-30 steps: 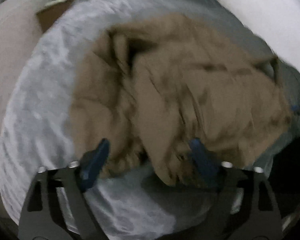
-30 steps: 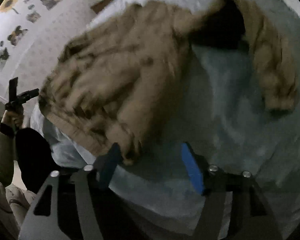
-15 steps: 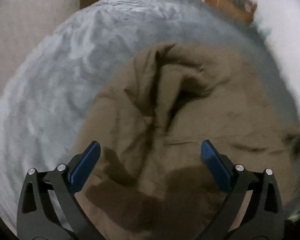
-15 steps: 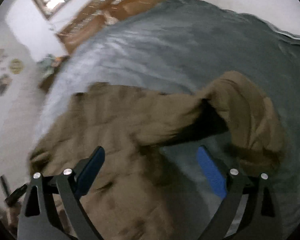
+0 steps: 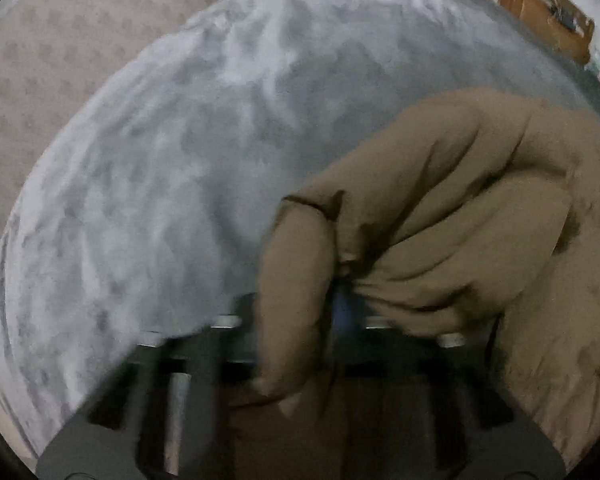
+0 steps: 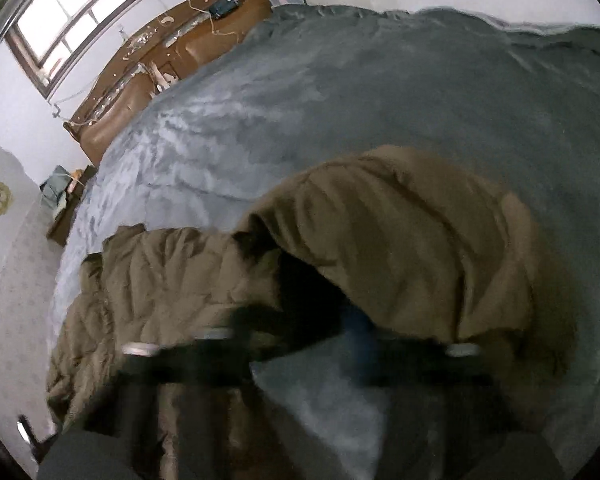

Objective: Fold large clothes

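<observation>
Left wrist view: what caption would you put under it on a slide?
The left claw pinches a bunched fold of the brown jacket above a grey blanket.

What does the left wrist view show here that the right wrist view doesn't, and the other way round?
Left wrist only: the left gripper shut on a bunched fold of the coat, and patterned wallpaper. Right wrist only: a window, the wooden headboard, and the coat's dark opening just above the blurred right gripper. Both: the brown coat lying on the grey blanket.
</observation>
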`<state>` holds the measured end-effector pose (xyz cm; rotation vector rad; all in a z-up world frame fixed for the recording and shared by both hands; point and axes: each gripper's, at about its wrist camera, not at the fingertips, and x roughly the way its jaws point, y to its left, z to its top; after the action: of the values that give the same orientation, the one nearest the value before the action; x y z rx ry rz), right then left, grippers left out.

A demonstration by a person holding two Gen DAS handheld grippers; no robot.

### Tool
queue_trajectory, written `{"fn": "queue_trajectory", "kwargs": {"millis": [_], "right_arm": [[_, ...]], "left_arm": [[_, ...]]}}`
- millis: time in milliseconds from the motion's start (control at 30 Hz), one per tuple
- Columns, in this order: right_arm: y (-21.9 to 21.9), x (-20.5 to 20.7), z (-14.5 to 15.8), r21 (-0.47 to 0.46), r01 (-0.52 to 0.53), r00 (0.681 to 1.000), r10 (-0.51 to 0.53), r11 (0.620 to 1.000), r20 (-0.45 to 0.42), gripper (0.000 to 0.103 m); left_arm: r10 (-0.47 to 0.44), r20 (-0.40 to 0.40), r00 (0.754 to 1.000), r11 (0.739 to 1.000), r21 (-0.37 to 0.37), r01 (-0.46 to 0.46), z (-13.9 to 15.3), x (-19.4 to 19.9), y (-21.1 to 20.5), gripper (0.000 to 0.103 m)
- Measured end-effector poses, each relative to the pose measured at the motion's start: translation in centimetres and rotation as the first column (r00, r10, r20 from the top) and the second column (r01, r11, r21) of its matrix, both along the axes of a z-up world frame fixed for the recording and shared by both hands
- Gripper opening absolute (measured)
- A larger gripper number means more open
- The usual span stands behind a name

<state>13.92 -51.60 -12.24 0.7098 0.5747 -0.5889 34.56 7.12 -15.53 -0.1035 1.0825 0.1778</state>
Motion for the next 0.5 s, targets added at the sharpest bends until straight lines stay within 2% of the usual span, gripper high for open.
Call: {"fn": "queue_trajectory", "kwargs": {"millis": [67,100,167,200,233,267,300,333,367,400,467,500], "right_arm": [[0.2,-0.2,1.5,-0.114,0.035,0.999,-0.035,0.993,0.005,0.008],[1.0,0.1,2.9,-0.210,0.025,1.000,-0.023,0.977,0.011,0.008],[1.8,0.7,4.0,-0.305,-0.016,1.000,0.010,0.952,-0.020,0.009],[2.0,1.2,3.7,-0.310,-0.033,0.999,0.019,0.950,-0.047,0.018],[1.8,1.7,2.7,-0.251,-0.062,0.996,0.044,0.966,-0.076,0.060],[1.5,1.6,1.7,-0.177,-0.085,0.995,0.073,0.980,-0.072,0.099],[1.4,1.1,0.1,-0.060,-0.114,0.993,0.111,0.992,-0.048,0.100],[1.3,0.4,-1.0,0.016,-0.119,0.992,0.120,0.993,-0.050,0.100],[1.4,-0.4,-1.6,0.057,-0.128,0.991,0.131,0.990,-0.041,0.100],[1.6,-1.6,-1.8,0.087,-0.140,0.990,0.143,0.986,-0.020,0.100],[1.6,-3.9,-1.7,0.119,-0.088,0.996,0.087,0.989,0.015,0.100],[1.0,-6.0,-1.3,0.172,-0.046,0.996,0.033,0.984,0.082,0.100]], "left_arm": [[0.064,0.103,0.993,0.998,0.023,-0.066,2.5,0.0,1.2,0.012],[0.079,0.135,0.988,0.996,0.016,-0.082,3.4,-0.1,1.6,0.012],[0.079,0.161,0.984,0.996,0.027,-0.085,4.6,0.4,2.0,0.013],[0.079,0.166,0.983,0.995,0.051,-0.089,4.8,0.7,1.9,0.015],[0.081,0.153,0.985,0.993,0.069,-0.093,4.5,0.9,1.8,0.017],[0.084,0.136,0.987,0.993,0.077,-0.095,4.0,0.5,1.6,0.025],[0.093,0.118,0.989,0.993,0.067,-0.101,3.6,0.2,1.6,0.028],[0.096,0.109,0.989,0.994,0.046,-0.102,3.3,0.2,1.9,0.030],[0.098,0.101,0.990,0.995,0.026,-0.101,3.1,-0.1,1.8,0.035],[0.106,0.102,0.989,0.994,0.006,-0.107,3.3,-0.2,1.7,0.048],[0.120,0.138,0.983,0.993,-0.041,-0.115,4.6,-0.8,2.1,0.065],[0.127,0.170,0.977,0.991,-0.070,-0.117,5.8,-2.0,2.3,0.070]]}}
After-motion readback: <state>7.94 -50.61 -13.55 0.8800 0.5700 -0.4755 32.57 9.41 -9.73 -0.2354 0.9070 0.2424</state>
